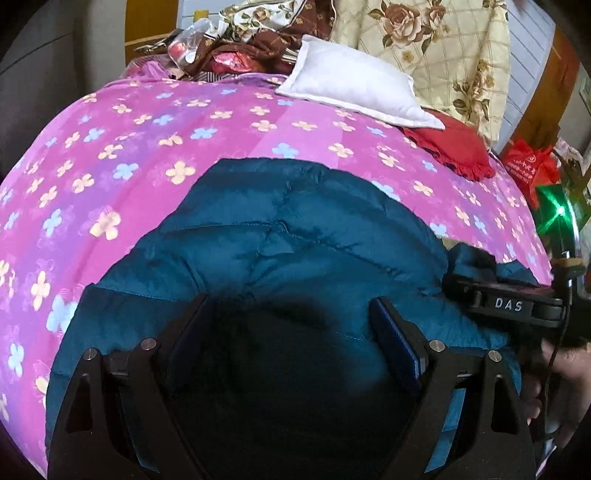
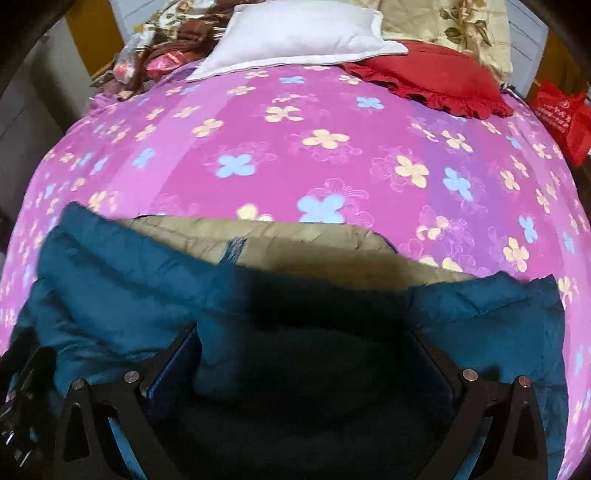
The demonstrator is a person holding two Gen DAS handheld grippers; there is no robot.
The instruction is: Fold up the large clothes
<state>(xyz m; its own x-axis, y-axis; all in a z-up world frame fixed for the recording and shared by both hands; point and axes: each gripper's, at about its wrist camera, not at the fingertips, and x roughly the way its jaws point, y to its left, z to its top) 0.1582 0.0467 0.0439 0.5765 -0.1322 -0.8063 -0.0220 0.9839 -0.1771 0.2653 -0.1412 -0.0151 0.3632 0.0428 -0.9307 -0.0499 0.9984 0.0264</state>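
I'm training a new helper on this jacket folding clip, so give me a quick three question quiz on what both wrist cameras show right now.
1. True or false: the teal quilted puffer jacket lies on a plain white sheet.
2. Which cushion sits nearer the bed's right edge in the right wrist view: A, the white square pillow, or B, the red ruffled cushion?
3. Fill in: the jacket's exposed lining is ____ coloured.

Key
1. False: it lies on a pink flowered bedspread.
2. B.
3. Tan. It shows beyond the wide jaws of the right gripper; the left gripper is equally open.
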